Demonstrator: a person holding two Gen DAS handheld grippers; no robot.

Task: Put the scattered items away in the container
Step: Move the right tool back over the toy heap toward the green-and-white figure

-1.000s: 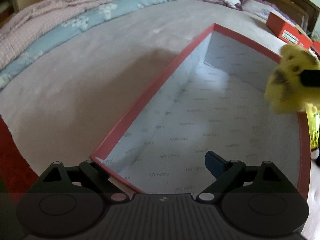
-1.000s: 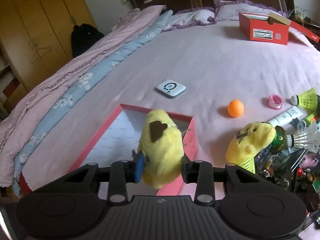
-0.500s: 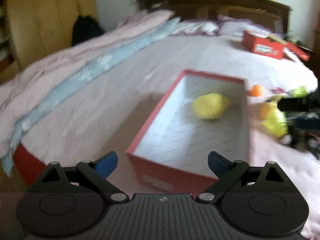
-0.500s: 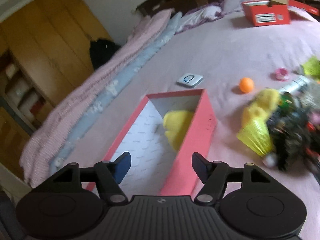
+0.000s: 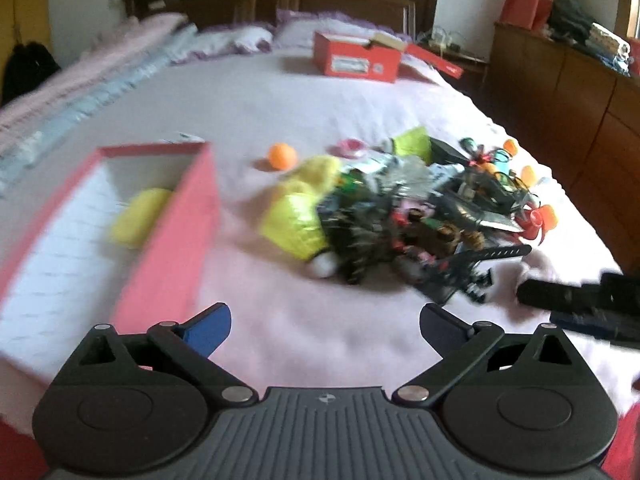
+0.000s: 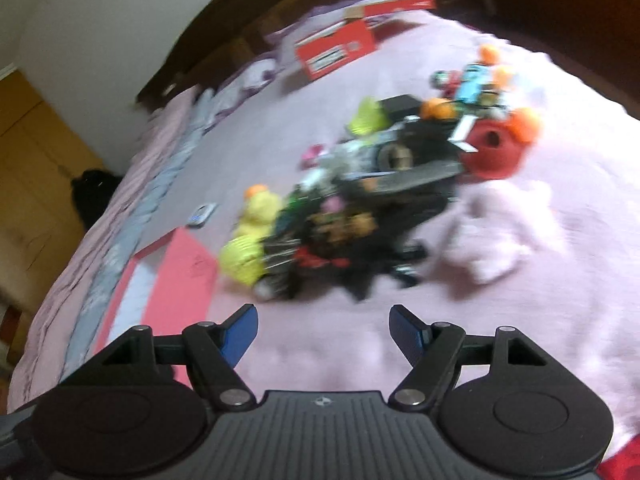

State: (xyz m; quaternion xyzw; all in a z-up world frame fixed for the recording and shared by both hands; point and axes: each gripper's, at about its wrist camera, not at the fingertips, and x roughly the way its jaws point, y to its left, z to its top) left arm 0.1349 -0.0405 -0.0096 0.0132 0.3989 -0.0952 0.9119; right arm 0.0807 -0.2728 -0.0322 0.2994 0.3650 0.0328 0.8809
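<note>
The red open box [image 5: 172,216] lies on the bed at left, with a yellow plush toy [image 5: 140,216] inside. It also shows in the right wrist view [image 6: 176,280]. A heap of scattered items [image 5: 420,208] lies to its right: a second yellow plush [image 5: 316,172], a yellow shuttlecock [image 5: 292,228], an orange ball [image 5: 282,155], dark gadgets. The same heap [image 6: 380,184] fills the right wrist view. My left gripper [image 5: 325,326] is open and empty over the sheet. My right gripper [image 6: 323,336] is open and empty, short of the heap; it shows at the left view's right edge [image 5: 580,300].
A red shoe box [image 5: 356,58] stands at the far end of the bed near the pillows. A white puck-like device [image 6: 202,214] lies beyond the red box. A pale pink plush [image 6: 508,232] lies right of the heap. A wooden dresser [image 5: 580,100] runs along the right.
My right gripper let the yellow plush go into the red box and opened. Both grippers have swung right, from the box toward the heap of items.
</note>
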